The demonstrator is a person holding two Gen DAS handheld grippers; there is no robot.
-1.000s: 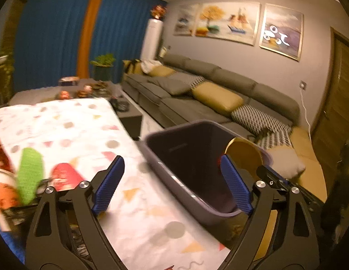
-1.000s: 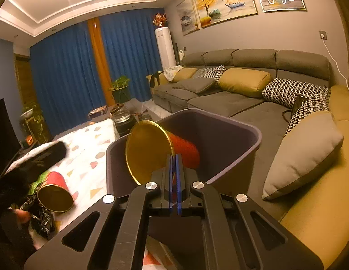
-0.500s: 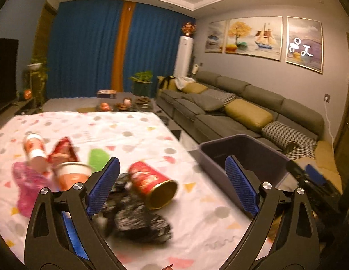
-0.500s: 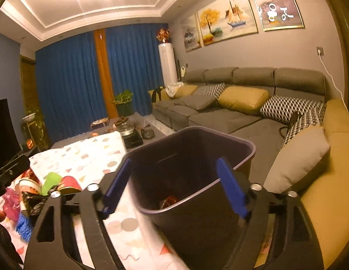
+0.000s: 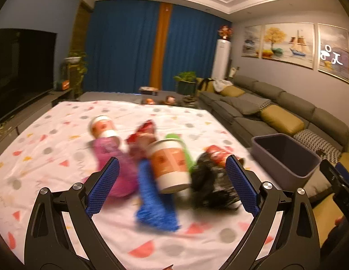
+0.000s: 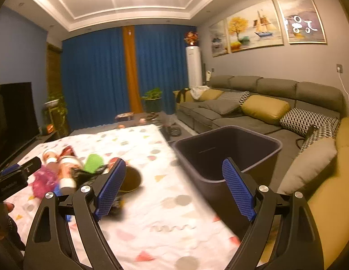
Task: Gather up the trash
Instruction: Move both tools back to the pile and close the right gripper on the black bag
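Note:
A pile of trash lies on the patterned tablecloth (image 5: 50,139): an orange-and-white paper cup (image 5: 169,166), a second cup (image 5: 102,127), a pink wrapper (image 5: 111,164), a blue wrapper (image 5: 151,202), a black crumpled bag (image 5: 212,184), a red can (image 5: 217,153). My left gripper (image 5: 172,189) is open, just before the pile. The grey bin (image 6: 228,153) stands off the table's right edge. My right gripper (image 6: 174,189) is open and empty, between pile (image 6: 68,171) and bin. The left gripper shows in the right wrist view (image 6: 16,173).
A grey sofa (image 6: 264,103) with yellow and patterned cushions runs along the right wall behind the bin. A TV (image 5: 21,67) stands at the left. A low table with small items (image 5: 165,100) is beyond the far edge of the cloth.
My right gripper opened and dropped the red can into the bin, then swung left toward the table. My left gripper turned left, from the bin to the trash pile.

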